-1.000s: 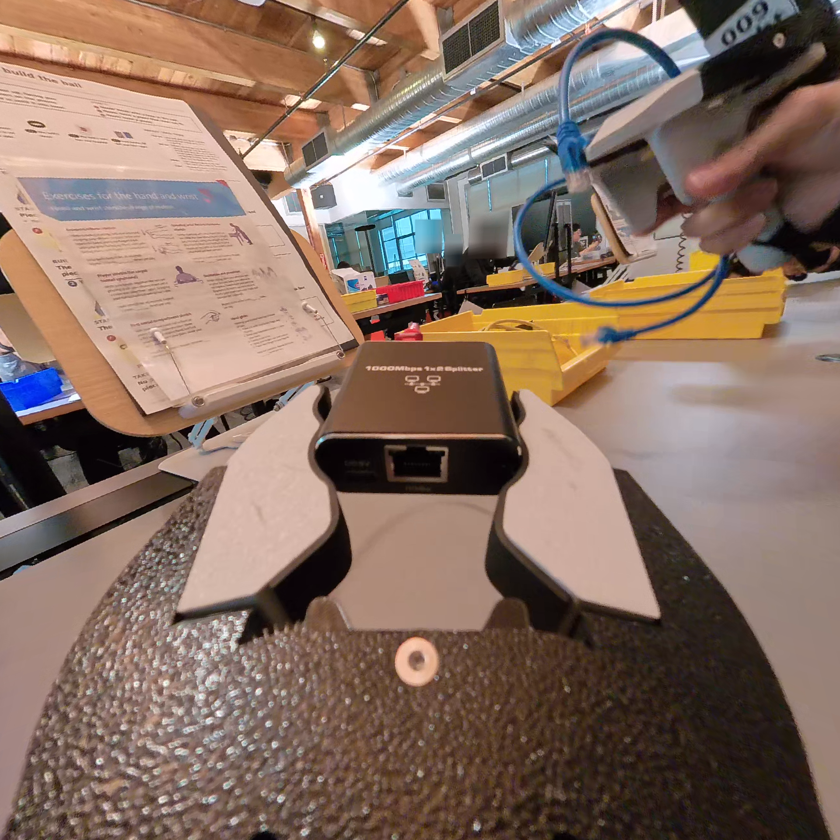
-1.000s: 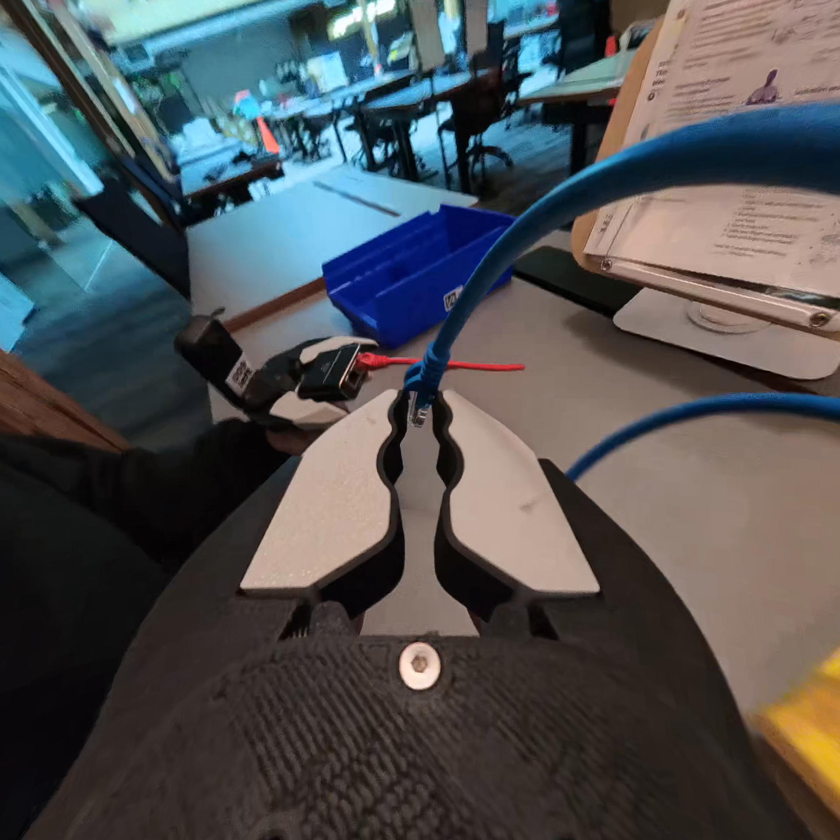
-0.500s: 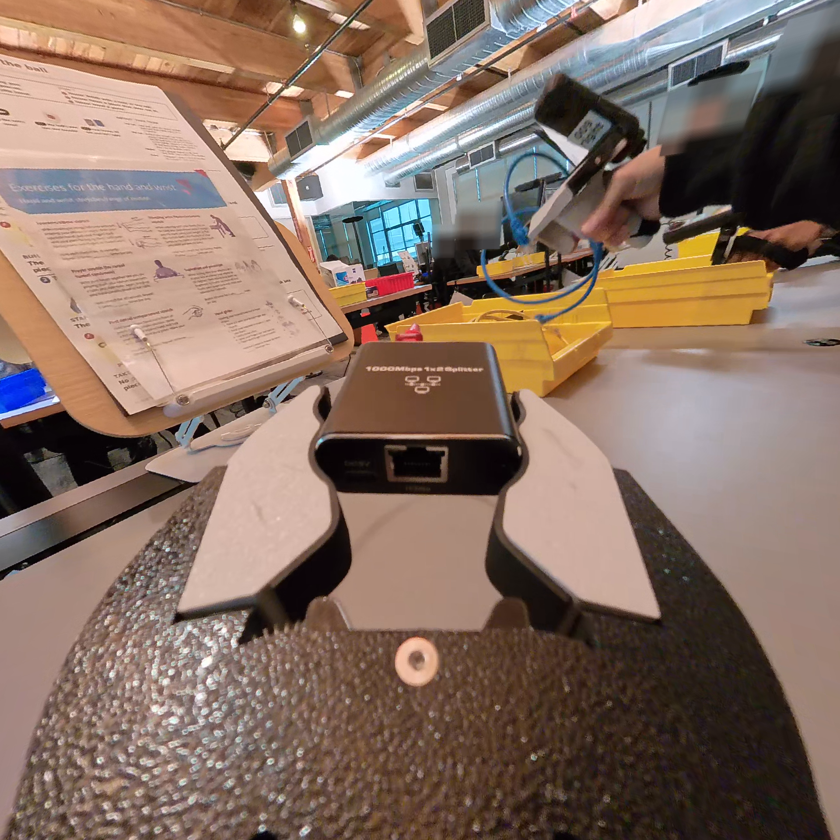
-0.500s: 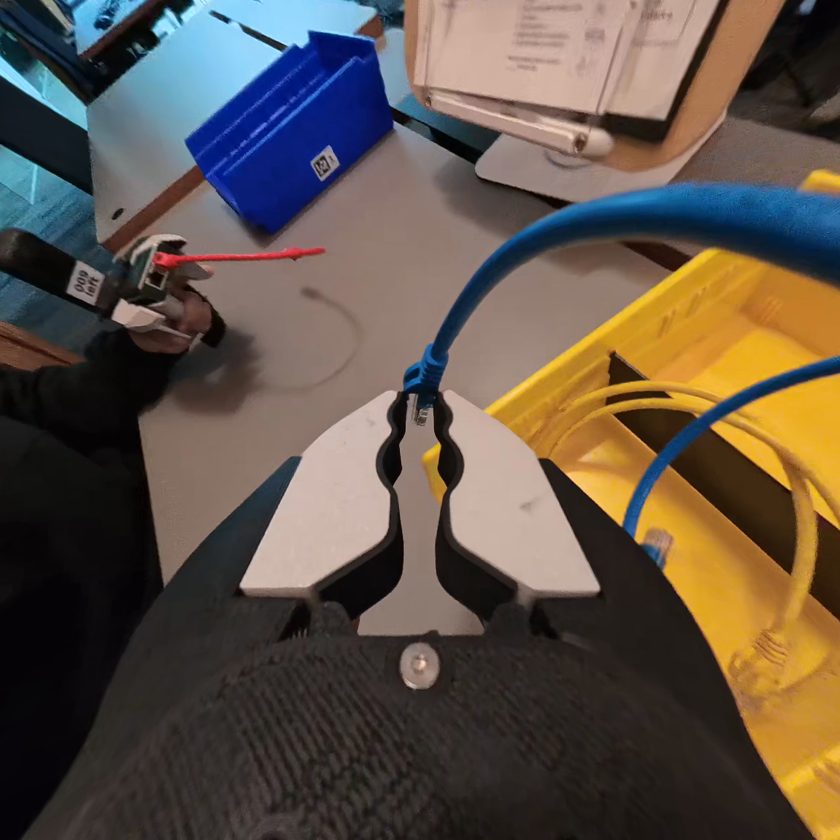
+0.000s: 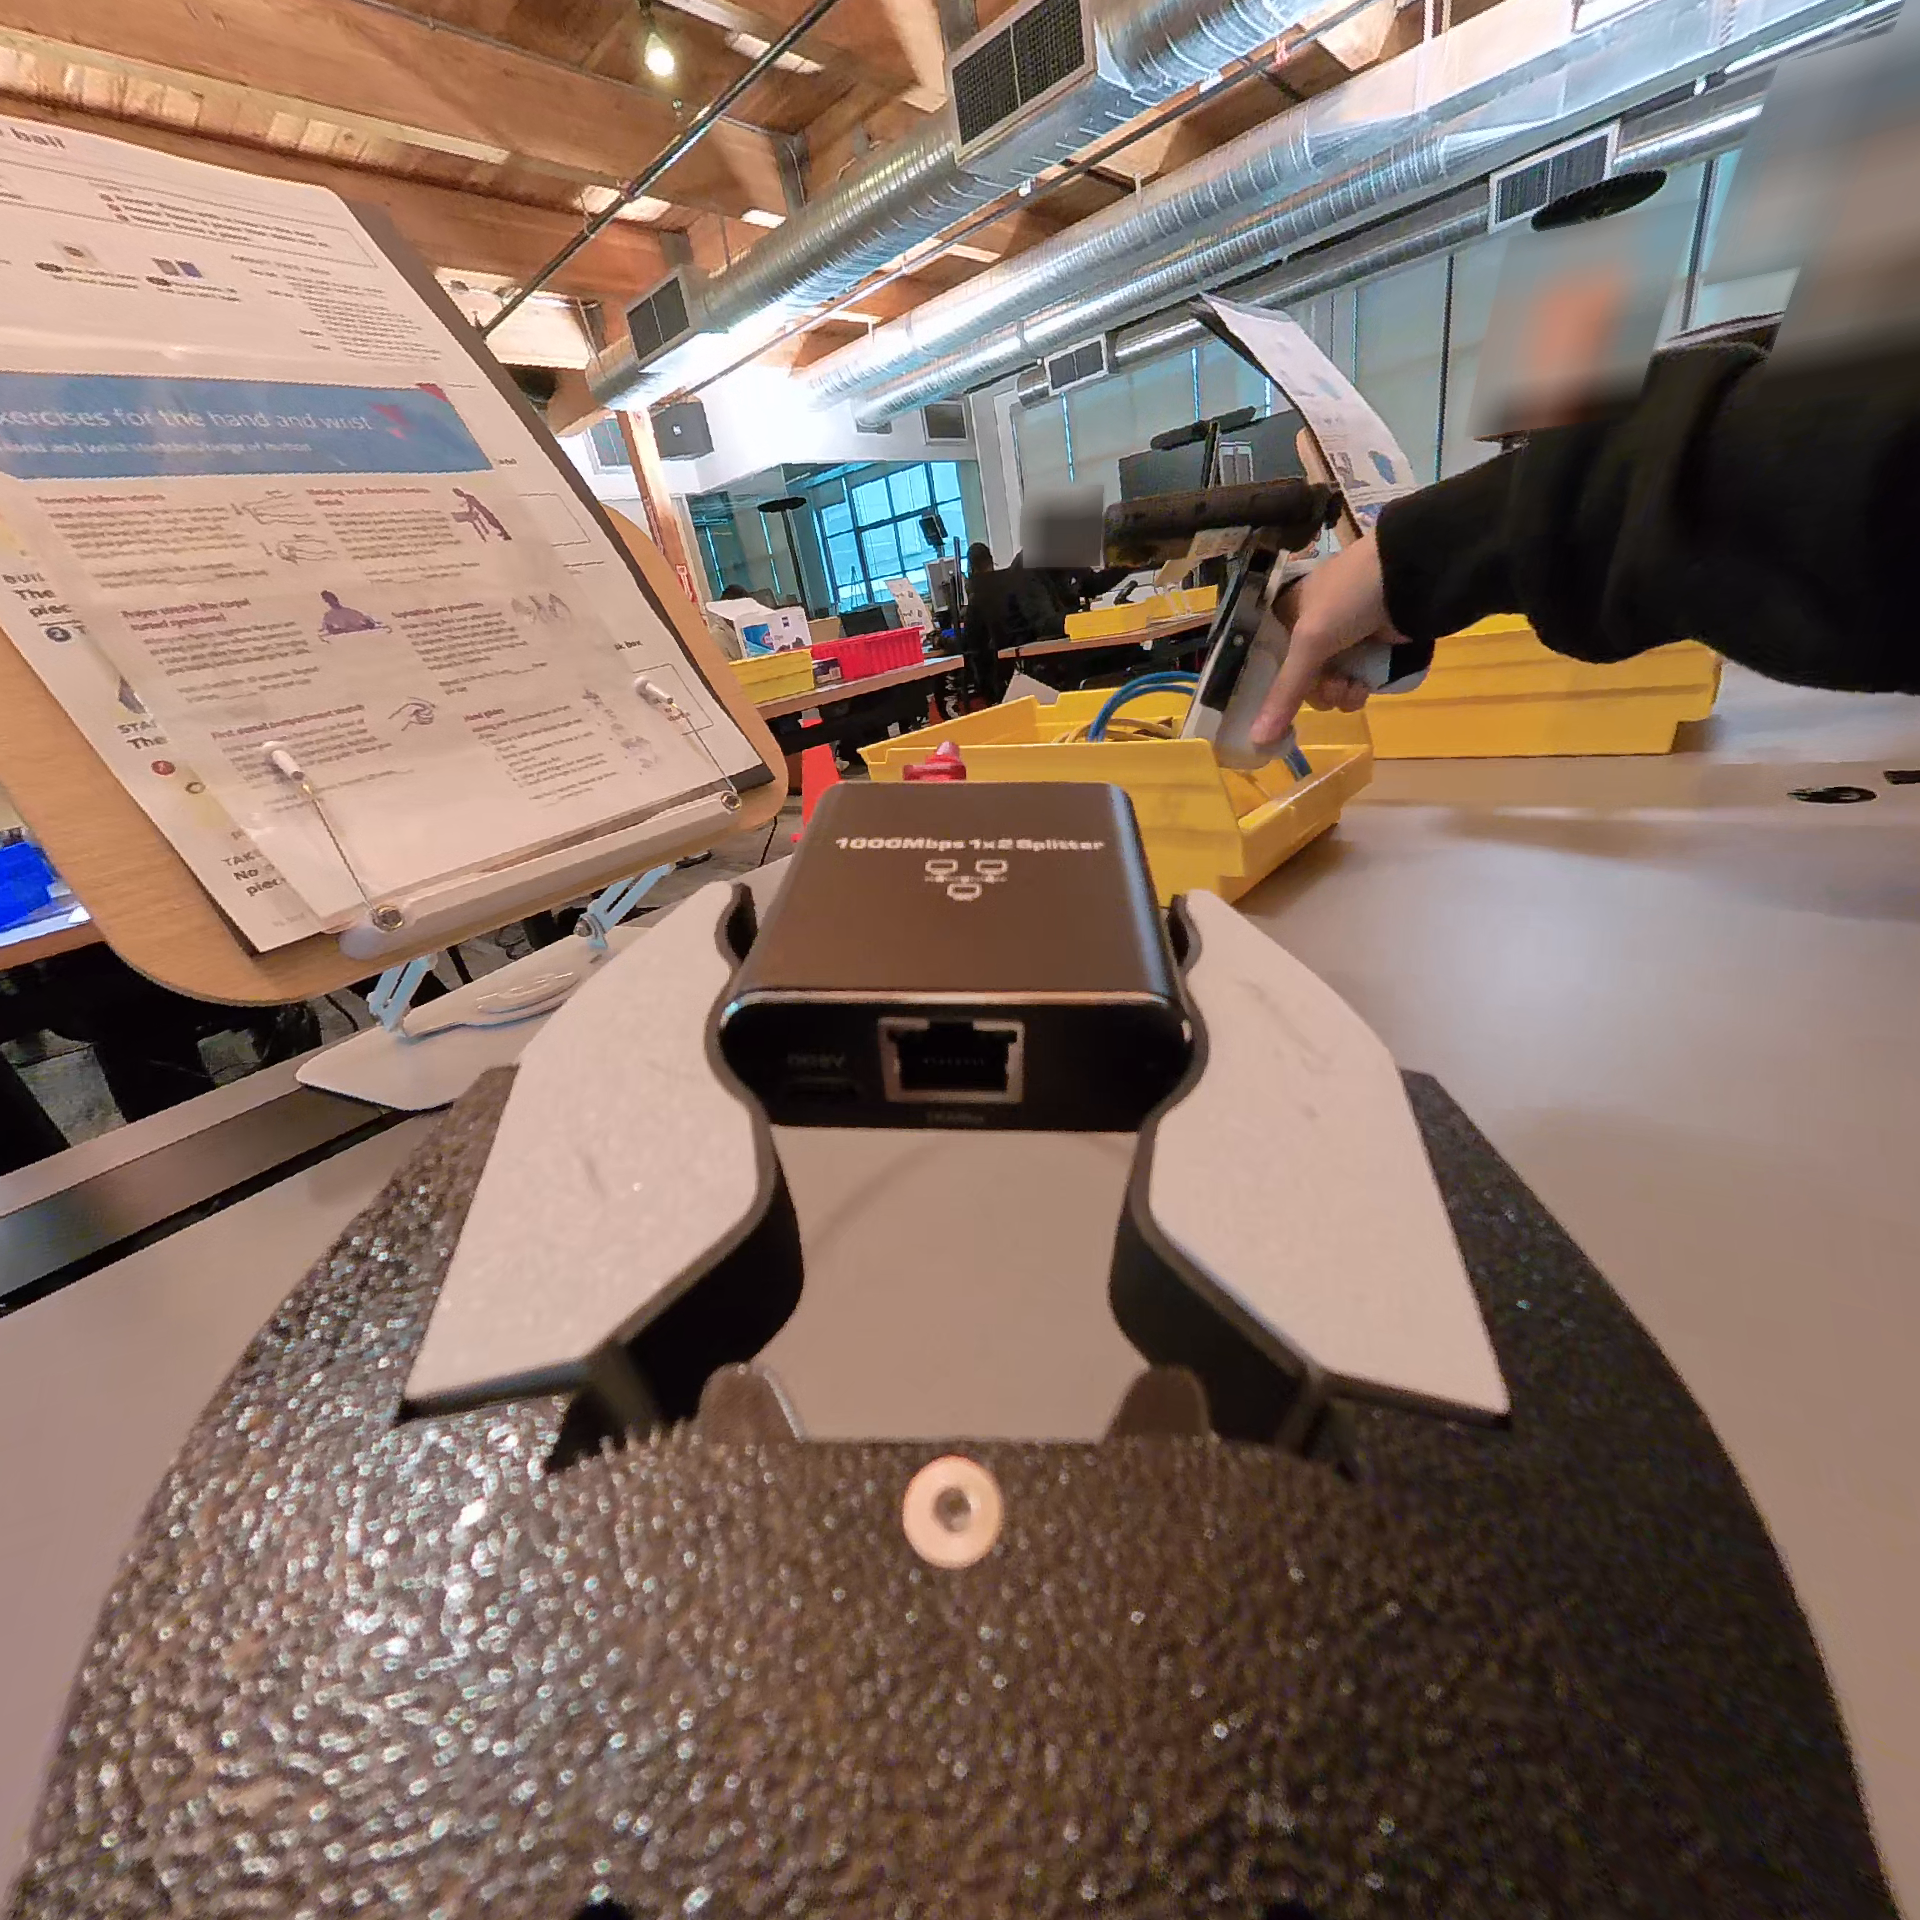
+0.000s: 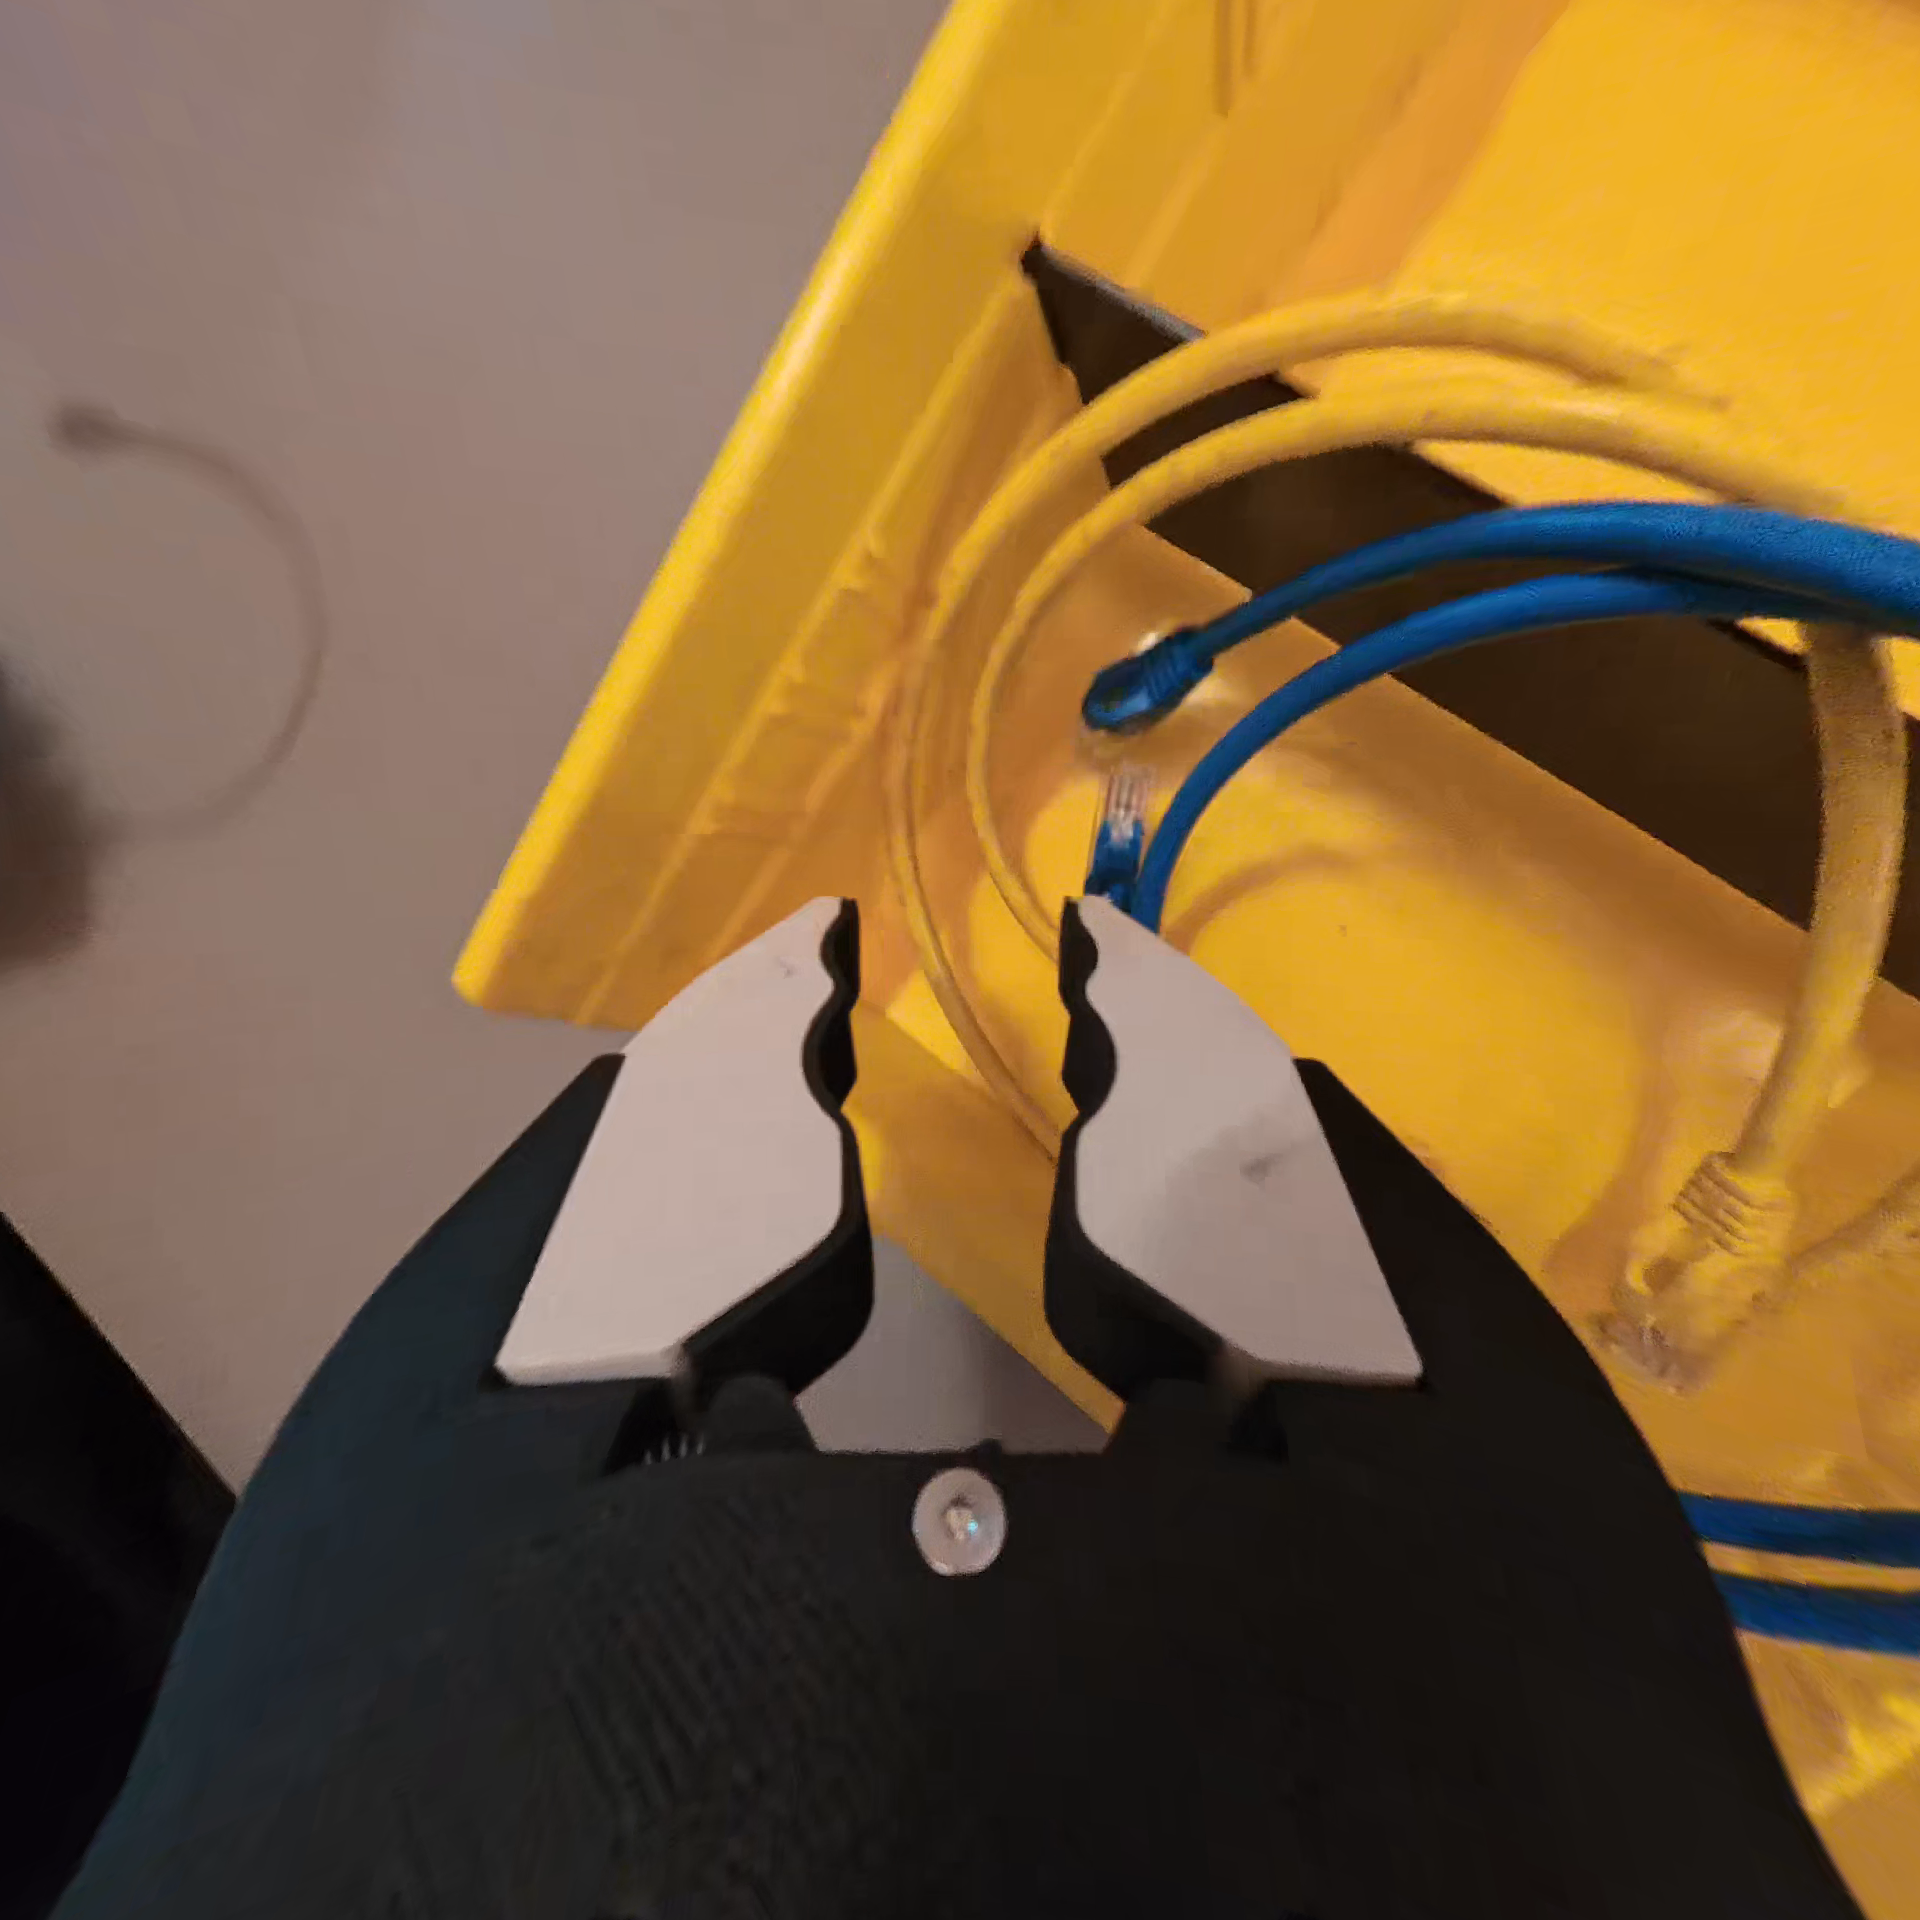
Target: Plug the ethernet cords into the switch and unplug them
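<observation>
Left tongs point(image 5: 956, 1039) clench the black switch point(image 5: 961, 940) just above the grey tabletop point(image 5: 1621, 1039), its near port empty and facing the camera. Farther right, the right tongs point(image 6: 958, 940) stand released over the yellow bin point(image 6: 727, 665), where the blue cord point(image 6: 1455, 582) lies among yellow cords point(image 6: 1195, 416). Judging by this, one unplugged cord is put away; next comes gripping another plug squarely.

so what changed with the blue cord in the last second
The right tool carried the blue cord away from the switch to the yellow bin, then opened and let its plug go; the cord now lies in the bin beside the yellow cord. The left tool stayed shut on the switch.
</observation>
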The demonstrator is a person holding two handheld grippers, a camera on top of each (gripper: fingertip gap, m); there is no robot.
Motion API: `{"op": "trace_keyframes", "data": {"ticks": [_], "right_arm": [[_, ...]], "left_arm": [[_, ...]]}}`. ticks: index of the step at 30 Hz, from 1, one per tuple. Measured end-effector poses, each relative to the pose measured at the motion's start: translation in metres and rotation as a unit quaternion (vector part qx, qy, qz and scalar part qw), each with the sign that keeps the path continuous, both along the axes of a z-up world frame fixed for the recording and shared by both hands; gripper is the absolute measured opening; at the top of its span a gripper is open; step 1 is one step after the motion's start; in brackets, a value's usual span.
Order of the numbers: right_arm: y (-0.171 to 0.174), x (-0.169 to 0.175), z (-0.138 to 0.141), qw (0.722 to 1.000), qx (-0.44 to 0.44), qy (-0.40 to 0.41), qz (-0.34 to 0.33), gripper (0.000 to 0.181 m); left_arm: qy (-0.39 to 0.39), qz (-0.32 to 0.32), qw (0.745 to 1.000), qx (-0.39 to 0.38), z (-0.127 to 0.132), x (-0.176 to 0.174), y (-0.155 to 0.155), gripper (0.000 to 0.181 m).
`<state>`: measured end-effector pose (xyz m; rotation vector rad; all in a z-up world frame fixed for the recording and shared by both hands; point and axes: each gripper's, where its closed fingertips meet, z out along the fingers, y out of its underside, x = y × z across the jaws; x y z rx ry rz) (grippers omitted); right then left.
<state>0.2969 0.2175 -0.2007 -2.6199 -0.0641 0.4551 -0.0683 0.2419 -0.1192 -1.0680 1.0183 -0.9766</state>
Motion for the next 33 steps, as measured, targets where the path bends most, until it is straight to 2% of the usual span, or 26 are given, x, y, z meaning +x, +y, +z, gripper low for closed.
{"op": "trace_keyframes", "data": {"ticks": [4,7,9,12,15,19,22,27,29,30,33], "right_arm": [[0.003,-0.021,0.052,0.989,0.094,0.105,-0.053,0.069],[-0.002,-0.053,0.097,0.961,0.202,0.177,-0.069,0.075],[-0.012,-0.092,0.108,0.946,0.236,0.214,-0.054,0.078],[-0.026,-0.17,0.107,0.921,0.265,0.285,-0.007,0.08],[-0.034,-0.243,0.095,0.895,0.247,0.372,0.025,0.08],[-0.027,-0.307,0.093,0.843,0.252,0.475,0.006,0.075],[-0.016,-0.334,0.09,0.815,0.254,0.52,-0.02,0.067],[-0.006,-0.357,0.086,0.763,0.253,0.591,-0.062,0.054],[-0.007,-0.357,0.093,0.738,0.263,0.618,-0.068,0.036],[-0.007,-0.356,0.094,0.734,0.27,0.619,-0.076,0.031],[-0.003,-0.356,0.09,0.748,0.274,0.597,-0.094,0.036]], "left_arm": [[-0.001,-0.002,1.0,-0.001,0.0,-0.001,0.0,0.073],[-0.001,-0.006,1.0,-0.002,0.001,0.0,-0.001,0.073],[0.0,-0.013,1.0,-0.002,0.001,0.001,-0.004,0.073],[0.003,-0.02,1.0,0.001,0.0,0.003,-0.007,0.073],[0.001,-0.029,1.0,0.004,0.0,0.004,-0.01,0.073],[0.0,-0.042,0.999,0.015,0.001,0.005,-0.016,0.073],[0.002,-0.053,0.998,0.034,0.002,0.007,-0.024,0.073],[0.008,-0.06,0.997,0.052,0.001,0.01,-0.031,0.073],[0.01,-0.061,0.997,0.056,0.001,0.011,-0.033,0.073],[0.011,-0.062,0.996,0.057,0.001,0.011,-0.033,0.073],[0.018,-0.06,0.996,0.068,0.0,0.013,-0.034,0.073]]}}
